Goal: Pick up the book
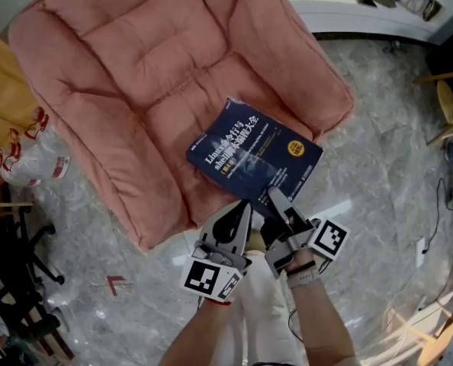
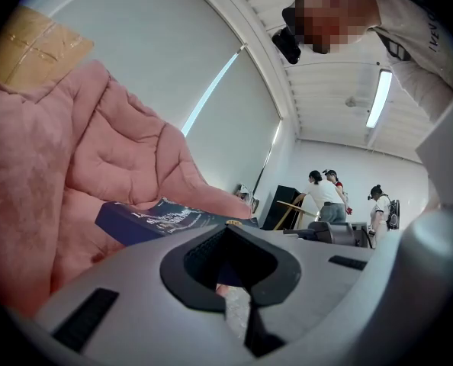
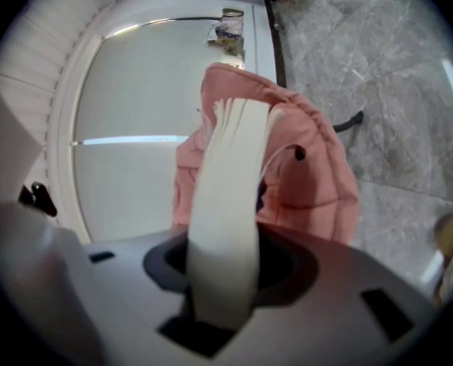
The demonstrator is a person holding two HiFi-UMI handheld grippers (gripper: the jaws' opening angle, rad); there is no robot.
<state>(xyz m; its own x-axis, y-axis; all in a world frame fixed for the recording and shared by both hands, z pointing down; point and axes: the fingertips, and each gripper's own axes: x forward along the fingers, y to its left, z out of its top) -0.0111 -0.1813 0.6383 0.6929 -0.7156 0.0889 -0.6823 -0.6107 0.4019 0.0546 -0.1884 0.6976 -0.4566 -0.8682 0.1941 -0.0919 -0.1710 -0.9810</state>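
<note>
A dark blue book point(image 1: 253, 151) with white and yellow print lies on a big pink cushion point(image 1: 135, 67), one corner over the cushion's near edge. My right gripper point(image 1: 276, 197) is shut on that near edge. In the right gripper view the pale page edges of the book point(image 3: 226, 204) stand between the jaws of the right gripper point(image 3: 223, 258). My left gripper point(image 1: 244, 206) sits beside it at the book's near corner, fingers together. From the left gripper view the book point(image 2: 146, 221) runs past just behind the tips of the left gripper point(image 2: 230, 231), which meet.
The cushion rests on a grey marble floor point(image 1: 379, 174). A plastic bag with red handles point(image 1: 28, 155) and a black chair base point(image 1: 20, 265) are at the left. A white ledge point(image 1: 364, 10) with clutter runs along the top right. Several people point(image 2: 326, 197) stand far off.
</note>
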